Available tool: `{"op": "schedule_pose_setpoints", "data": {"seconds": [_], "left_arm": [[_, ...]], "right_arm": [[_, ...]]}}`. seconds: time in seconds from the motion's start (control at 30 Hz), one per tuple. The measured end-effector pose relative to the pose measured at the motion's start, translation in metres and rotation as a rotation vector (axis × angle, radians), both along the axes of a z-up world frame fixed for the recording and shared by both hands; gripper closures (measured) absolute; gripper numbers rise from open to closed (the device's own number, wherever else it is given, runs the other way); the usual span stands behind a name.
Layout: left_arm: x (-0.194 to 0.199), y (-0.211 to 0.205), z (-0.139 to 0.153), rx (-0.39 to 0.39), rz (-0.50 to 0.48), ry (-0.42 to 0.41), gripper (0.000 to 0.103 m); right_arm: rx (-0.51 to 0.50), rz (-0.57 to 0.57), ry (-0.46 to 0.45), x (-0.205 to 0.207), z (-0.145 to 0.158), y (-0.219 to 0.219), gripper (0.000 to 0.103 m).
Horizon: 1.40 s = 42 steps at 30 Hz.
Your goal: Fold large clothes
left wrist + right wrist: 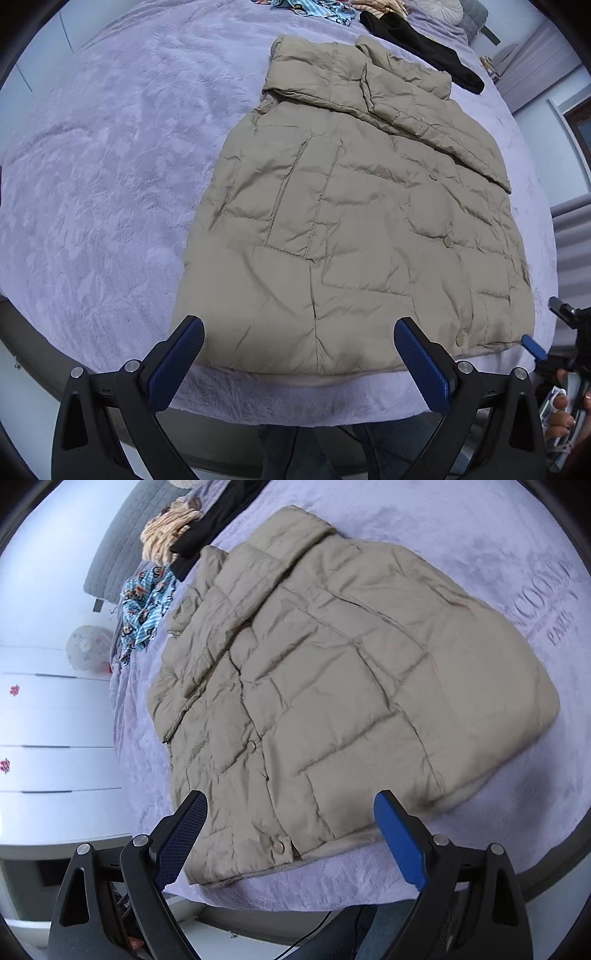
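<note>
A beige quilted puffer jacket [351,221] lies flat on the lilac bed cover [110,166], its sleeves folded across the upper part and its hem toward me. It also shows in the right wrist view [332,686]. My left gripper [299,328] is open and empty, hovering over the hem near the bed's front edge. My right gripper [291,805] is open and empty, above the jacket's near hem by the snap buttons. The right gripper's blue fingertip [533,347] shows at the right edge of the left wrist view.
A black garment [424,48] and a blue patterned cloth [147,605] lie at the far end of the bed, with a peach striped cloth [170,528] beside them. White drawers [48,738] stand left of the bed. My legs [332,454] are at the front edge.
</note>
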<state>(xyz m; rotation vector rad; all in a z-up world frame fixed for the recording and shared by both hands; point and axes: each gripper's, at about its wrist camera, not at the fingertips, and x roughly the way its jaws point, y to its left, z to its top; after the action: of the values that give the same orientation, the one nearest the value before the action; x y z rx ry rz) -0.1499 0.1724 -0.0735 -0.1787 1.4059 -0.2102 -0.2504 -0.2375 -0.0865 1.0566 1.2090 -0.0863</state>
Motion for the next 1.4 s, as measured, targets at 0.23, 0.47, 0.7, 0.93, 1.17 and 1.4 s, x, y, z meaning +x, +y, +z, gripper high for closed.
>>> {"op": "schedule_pose_setpoints", "data": {"seconds": [0.23,0.47,0.7,0.93,1.17,1.4], "left_arm": [[-0.024,0.029,-0.022,-0.207,0.193,0.098,0.0],[-0.039,0.035,-0.055,-0.274,0.313,0.175,0.0],[-0.016,0.018,-0.079,-0.327,0.358,0.186,0.0],[0.007,0.008,-0.084,-0.36,0.354,0.173,0.042],[0.015,0.011,-0.064,-0.333,0.276,0.111,0.092],[0.025,0.015,-0.014,-0.36,0.196,-0.013,0.092]], "right_arm": [[0.123,-0.165,0.071,-0.033,-0.03,-0.048,0.01],[0.141,-0.209,0.122,-0.05,-0.053,-0.078,0.01],[0.225,-0.268,0.117,-0.05,-0.076,-0.079,0.01],[0.29,-0.364,0.088,-0.048,-0.088,-0.087,0.011],[0.328,-0.409,0.08,-0.046,-0.093,-0.087,0.08],[0.237,-0.367,0.004,-0.038,-0.061,-0.083,0.095]]}}
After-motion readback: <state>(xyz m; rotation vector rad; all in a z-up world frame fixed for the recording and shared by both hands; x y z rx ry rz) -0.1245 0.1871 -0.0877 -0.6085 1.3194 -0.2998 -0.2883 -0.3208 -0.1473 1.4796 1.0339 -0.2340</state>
